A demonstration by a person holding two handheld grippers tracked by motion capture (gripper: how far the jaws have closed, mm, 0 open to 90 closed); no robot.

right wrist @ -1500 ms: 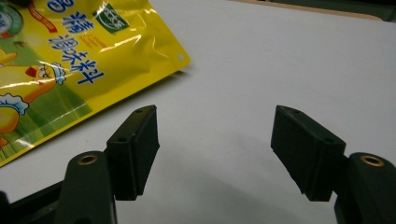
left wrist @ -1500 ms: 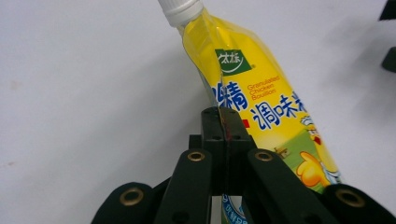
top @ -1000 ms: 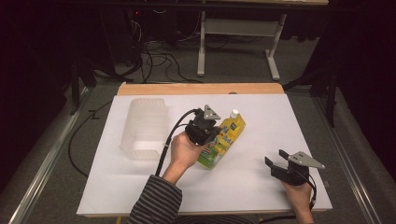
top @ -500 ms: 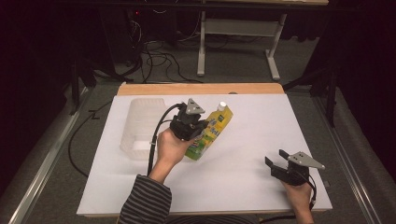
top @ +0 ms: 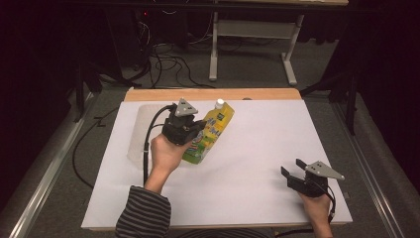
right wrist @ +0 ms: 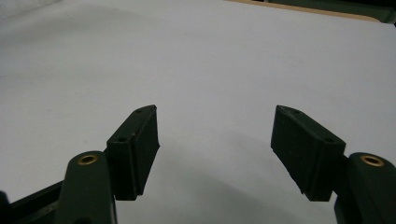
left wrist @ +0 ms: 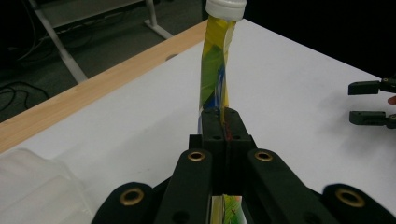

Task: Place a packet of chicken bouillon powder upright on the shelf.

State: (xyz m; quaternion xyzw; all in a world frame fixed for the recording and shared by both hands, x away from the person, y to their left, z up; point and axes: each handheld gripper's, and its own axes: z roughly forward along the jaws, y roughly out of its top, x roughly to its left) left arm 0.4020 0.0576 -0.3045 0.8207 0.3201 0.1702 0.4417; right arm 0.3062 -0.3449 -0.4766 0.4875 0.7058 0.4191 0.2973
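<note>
Left tongs (left wrist: 223, 128) clamped the yellow pouch (top: 207, 136) edge-on, a thinness the high view hid. Pouch held above the bench (top: 257, 148), left of centre, white cap (top: 219, 103) pointing away. Right tongs (right wrist: 215, 156) stood apart, empty.

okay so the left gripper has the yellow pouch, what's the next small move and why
Probably carry the yellow pouch a little further left and lower it over the clear container. The left gripper is clamped on it, lifted beside the container; the right gripper waits open.
</note>
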